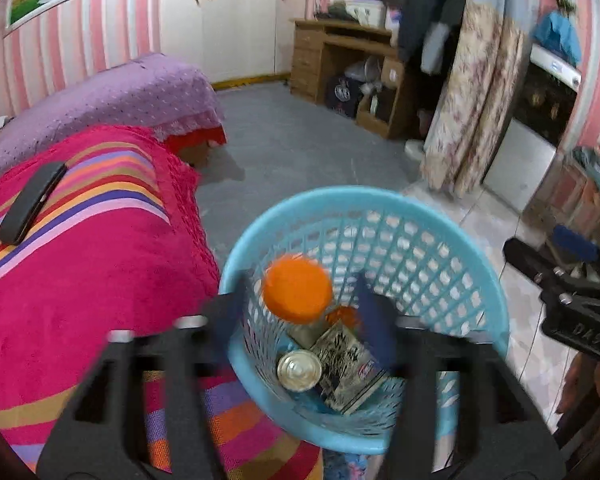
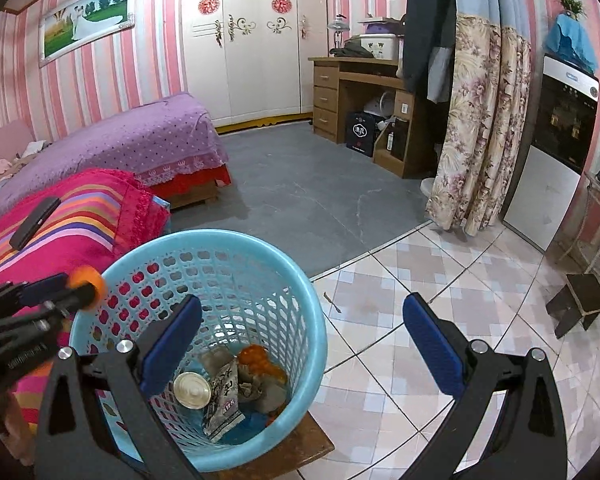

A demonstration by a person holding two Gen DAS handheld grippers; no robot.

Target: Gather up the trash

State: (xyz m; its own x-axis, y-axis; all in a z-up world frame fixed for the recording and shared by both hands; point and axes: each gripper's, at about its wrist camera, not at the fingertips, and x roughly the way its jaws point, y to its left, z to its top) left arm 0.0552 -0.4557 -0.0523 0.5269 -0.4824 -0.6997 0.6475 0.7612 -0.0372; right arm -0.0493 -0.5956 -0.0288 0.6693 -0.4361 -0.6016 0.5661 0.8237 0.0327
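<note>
My left fingers (image 1: 300, 284) stood well apart above the blue basket (image 1: 340, 194), and between them sat the orange round thing (image 1: 298, 294), blurred, with a gap showing on either side, so I had no grip on it. Its round face was turned up toward my wrist; I could not tell which way its long axis ran. From my right wrist it showed just off the tip of my left fingers, over the basket's left rim. My right fingers (image 2: 302, 312) were spread wide with nothing between them, one blue pad over the inside of the basket and the other out past its right rim, above the tiled floor (image 2: 420, 264). Down at the basket's bottom lay a tin can (image 1: 299, 370) with its shiny round end facing up, a printed packet (image 1: 348, 364) just beside it with its long side leaning up against the wall, and orange scraps (image 2: 262, 360) behind them. The basket stood on a brown wooden surface (image 2: 284, 450), close against the striped pink bed cover (image 1: 100, 260).
</note>
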